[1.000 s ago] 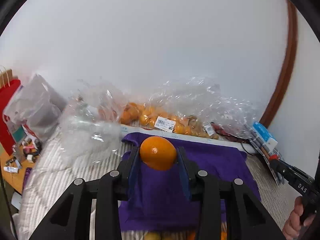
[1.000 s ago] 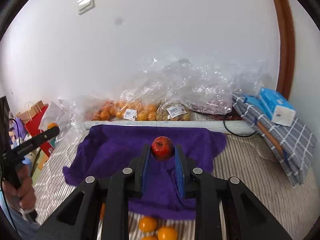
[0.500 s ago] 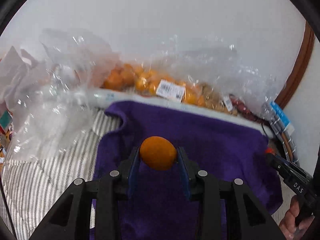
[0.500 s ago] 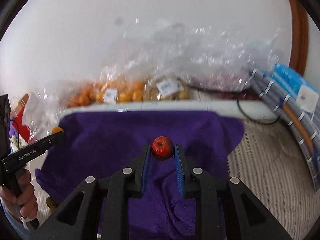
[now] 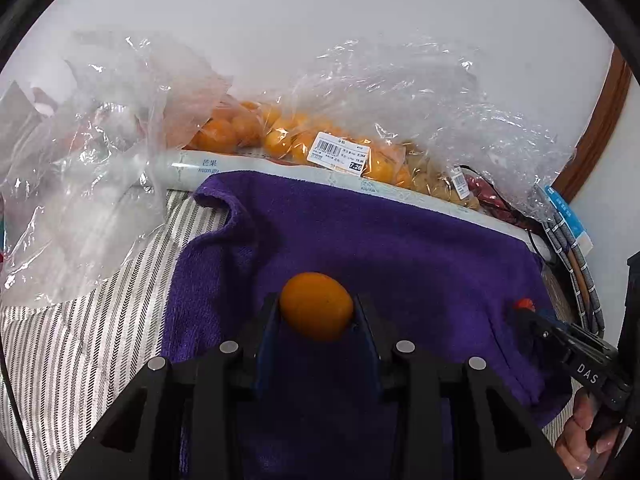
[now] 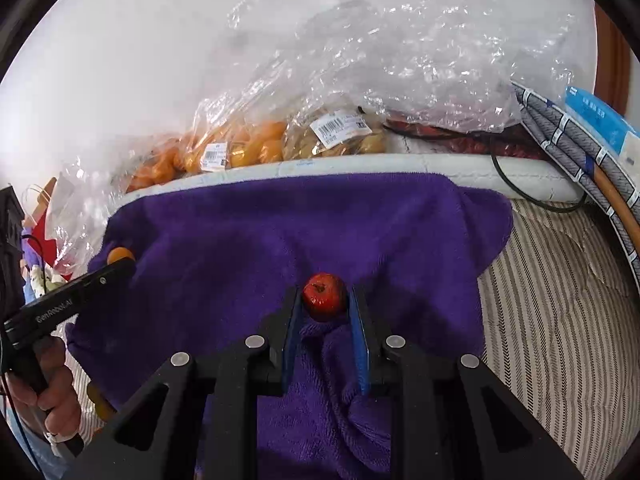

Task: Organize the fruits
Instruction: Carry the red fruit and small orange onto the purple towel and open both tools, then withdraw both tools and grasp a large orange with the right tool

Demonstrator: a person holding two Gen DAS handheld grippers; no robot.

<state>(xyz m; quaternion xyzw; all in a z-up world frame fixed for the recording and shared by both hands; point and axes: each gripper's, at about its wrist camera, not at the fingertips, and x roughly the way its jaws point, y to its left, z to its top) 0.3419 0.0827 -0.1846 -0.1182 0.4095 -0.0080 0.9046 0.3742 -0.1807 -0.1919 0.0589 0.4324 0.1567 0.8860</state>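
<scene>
My left gripper (image 5: 316, 310) is shut on an orange (image 5: 316, 305) and holds it low over the purple towel (image 5: 360, 240). My right gripper (image 6: 324, 300) is shut on a small red apple (image 6: 323, 295), close above the same towel (image 6: 280, 232). The right gripper shows in the left wrist view (image 5: 524, 308) at the towel's right edge, with a bit of red at its tip. The left gripper shows in the right wrist view (image 6: 120, 258) at the towel's left edge, with the orange at its tip.
Clear plastic bags of oranges (image 5: 256, 132) and brownish fruit (image 6: 332, 136) lie along the wall behind a white box edge (image 6: 360, 164). Crumpled plastic (image 5: 80, 184) is at the left. A folded grey cloth with a blue pack (image 6: 592, 120) is at the right. Striped bedding (image 6: 560, 300) surrounds the towel.
Both grippers have moved forward and down toward the purple towel, each still holding its fruit. The loose oranges at the near edge have left view.
</scene>
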